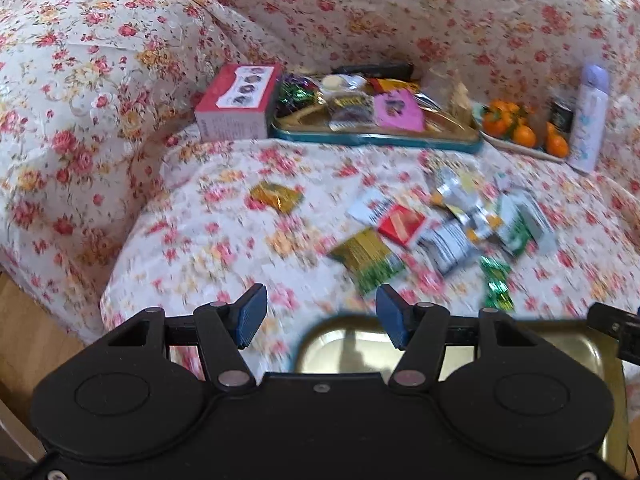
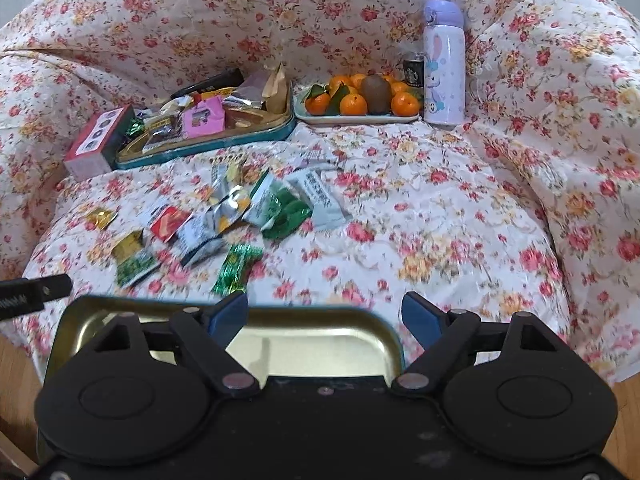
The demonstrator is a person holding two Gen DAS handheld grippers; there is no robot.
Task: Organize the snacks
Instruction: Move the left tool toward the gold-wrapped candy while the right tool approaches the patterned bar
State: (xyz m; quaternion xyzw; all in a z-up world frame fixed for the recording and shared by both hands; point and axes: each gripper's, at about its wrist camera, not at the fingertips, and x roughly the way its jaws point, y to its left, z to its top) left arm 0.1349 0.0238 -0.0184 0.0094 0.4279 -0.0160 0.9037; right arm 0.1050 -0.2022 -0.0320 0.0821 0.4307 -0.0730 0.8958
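Floral cloth (image 2: 420,208) covers a sofa where loose snack packets (image 2: 224,216) lie scattered in the middle. Behind them a teal tray (image 2: 208,146) holds more snacks, with a red box (image 2: 98,142) touching its left end and a plate of oranges (image 2: 360,118) and a lilac bottle (image 2: 444,64) to its right. An empty gold tin (image 2: 320,344) sits at the near edge. The left gripper (image 1: 322,316) and right gripper (image 2: 326,316) both hover over the tin, fingers apart, holding nothing

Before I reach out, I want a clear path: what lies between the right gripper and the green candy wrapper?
Only the gold tin's far rim, then bare floral cloth before the green candy wrapper, per the right wrist view; right gripper open.
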